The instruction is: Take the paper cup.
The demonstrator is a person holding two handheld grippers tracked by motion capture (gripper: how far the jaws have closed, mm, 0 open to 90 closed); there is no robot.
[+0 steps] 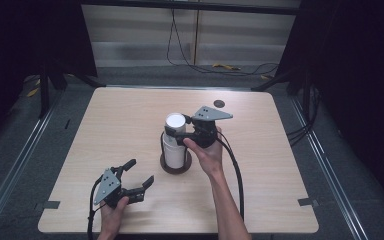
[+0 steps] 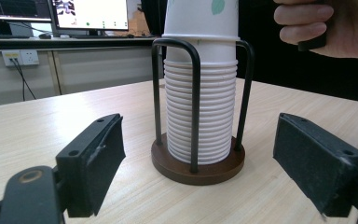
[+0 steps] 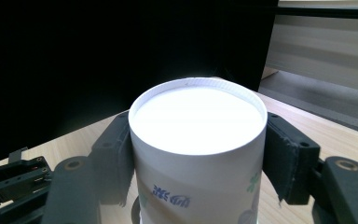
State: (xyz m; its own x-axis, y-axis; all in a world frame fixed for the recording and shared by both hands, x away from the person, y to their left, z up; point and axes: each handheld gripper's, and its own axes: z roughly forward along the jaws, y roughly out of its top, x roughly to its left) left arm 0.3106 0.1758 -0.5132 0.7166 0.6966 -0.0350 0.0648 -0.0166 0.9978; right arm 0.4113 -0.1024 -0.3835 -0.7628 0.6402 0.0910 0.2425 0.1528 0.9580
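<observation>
While the right tongs (image 3: 196, 154) press their black pads on both sides of the topmost upside-down white paper cup (image 3: 196, 140) (its flat bottom faces up), the step in hand looks like pulling that cup off the stack of nested white paper cups (image 2: 199, 112) in the black wire holder with its round dark wooden base (image 2: 198, 161). To do it well, lift straight up along the wire posts, with the squeeze light enough not to crush the thin wall, and watch that the next cup does not ride up with it. From the left tongs (image 2: 198, 163), which rest with jaws wide apart and nothing between them, the holder stands just ahead on the pale wooden table (image 1: 260, 160), centred between the pads.
</observation>
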